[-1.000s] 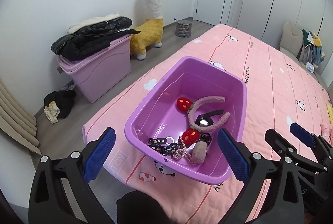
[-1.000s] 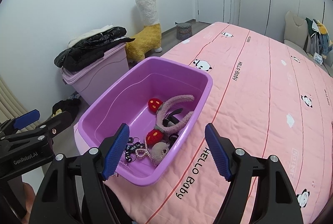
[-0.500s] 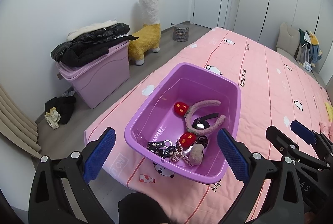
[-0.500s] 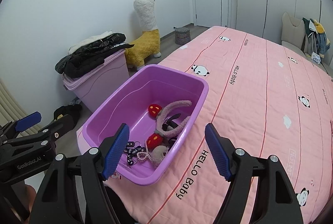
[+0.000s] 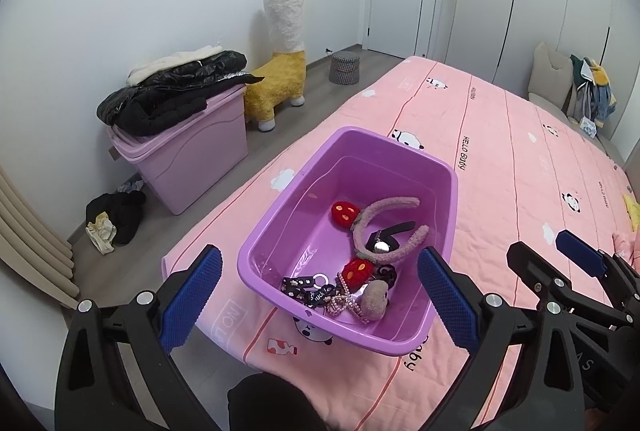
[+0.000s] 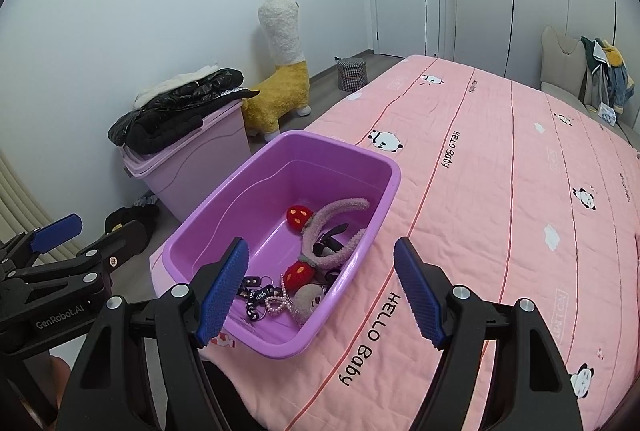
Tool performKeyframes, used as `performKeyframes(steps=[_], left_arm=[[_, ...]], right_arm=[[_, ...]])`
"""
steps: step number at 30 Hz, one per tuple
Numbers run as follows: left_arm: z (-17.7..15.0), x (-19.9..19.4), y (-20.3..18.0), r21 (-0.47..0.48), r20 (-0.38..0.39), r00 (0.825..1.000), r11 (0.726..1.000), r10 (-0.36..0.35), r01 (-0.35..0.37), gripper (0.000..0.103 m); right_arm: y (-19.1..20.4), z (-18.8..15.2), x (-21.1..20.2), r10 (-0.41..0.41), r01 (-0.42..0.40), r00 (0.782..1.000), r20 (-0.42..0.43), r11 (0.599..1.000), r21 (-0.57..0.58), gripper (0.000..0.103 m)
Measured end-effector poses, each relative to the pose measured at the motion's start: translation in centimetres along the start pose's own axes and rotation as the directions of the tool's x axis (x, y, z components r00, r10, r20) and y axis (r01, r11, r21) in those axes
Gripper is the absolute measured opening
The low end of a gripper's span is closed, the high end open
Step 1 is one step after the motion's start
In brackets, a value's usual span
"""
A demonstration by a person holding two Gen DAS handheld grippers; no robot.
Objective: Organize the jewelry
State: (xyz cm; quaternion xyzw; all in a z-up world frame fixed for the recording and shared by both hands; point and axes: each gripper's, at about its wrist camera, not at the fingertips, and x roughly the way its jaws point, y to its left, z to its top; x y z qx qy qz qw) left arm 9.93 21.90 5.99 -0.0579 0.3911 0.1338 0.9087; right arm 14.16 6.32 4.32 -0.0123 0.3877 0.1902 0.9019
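Note:
A purple plastic tub (image 5: 448,167) (image 6: 394,171) sits on the near corner of the pink bed. In it lie a fuzzy pink headband (image 5: 390,207) (image 6: 340,209), two red strawberry plush clips (image 5: 343,213) (image 6: 298,217), a pearl bracelet (image 5: 344,301) (image 6: 276,305), a black keychain strap (image 5: 304,289) (image 6: 256,297) and a beige plush charm (image 5: 375,301) (image 6: 310,297). My left gripper (image 5: 318,295) is open and empty, held above the tub's near end. My right gripper (image 6: 320,291) is open and empty, over the tub's near right rim.
The pink panda bedspread (image 6: 500,191) stretches right and back. On the floor to the left stand a pink storage bin (image 5: 188,155) topped with black jackets, a yellow alpaca toy (image 5: 280,71) and a small checked basket (image 5: 344,67). Clothes lie on the floor (image 5: 114,221).
Both grippers have drawn back and up from the tub, which looks smaller and farther. The jaws stay open and the items in the tub have not moved.

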Motion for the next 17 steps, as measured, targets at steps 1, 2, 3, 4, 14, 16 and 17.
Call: performKeyframes(steps=[1,2,3,4,14,16,17], left_arm=[[0.0,-0.04,-0.02,0.002,0.003,1.0,1.0,0.0,0.0,0.096],[0.01,-0.08,-0.04,0.003,0.005,1.0,1.0,0.002,-0.002,0.096],[-0.01,-0.13,-0.05,0.005,0.007,1.0,1.0,0.004,-0.004,0.096],[0.01,-0.17,-0.08,0.006,0.01,1.0,1.0,0.003,-0.003,0.096],[0.11,-0.45,0.18,-0.004,0.013,1.0,1.0,0.002,-0.002,0.096],[0.19,-0.42,0.19,-0.003,0.011,1.0,1.0,0.004,-0.004,0.096],[0.21,-0.42,0.17,-0.002,0.012,1.0,1.0,0.005,-0.005,0.096]], right_arm=[[-0.02,0.04,-0.08,0.001,-0.001,1.0,0.001,1.0,0.0,0.072],[-0.04,0.06,-0.14,0.001,-0.001,1.0,0.003,1.0,-0.001,0.072],[-0.02,0.08,-0.21,-0.001,0.001,1.0,0.004,1.0,-0.002,0.072],[-0.03,0.08,-0.25,-0.003,0.003,1.0,0.004,1.0,-0.001,0.072],[-0.1,0.23,-0.52,-0.004,0.004,1.0,0.01,1.0,0.001,0.072],[-0.17,0.29,-0.66,-0.006,0.006,1.0,0.013,1.0,0.001,0.072],[-0.18,0.31,-0.69,-0.006,0.006,1.0,0.013,1.0,0.001,0.072]])
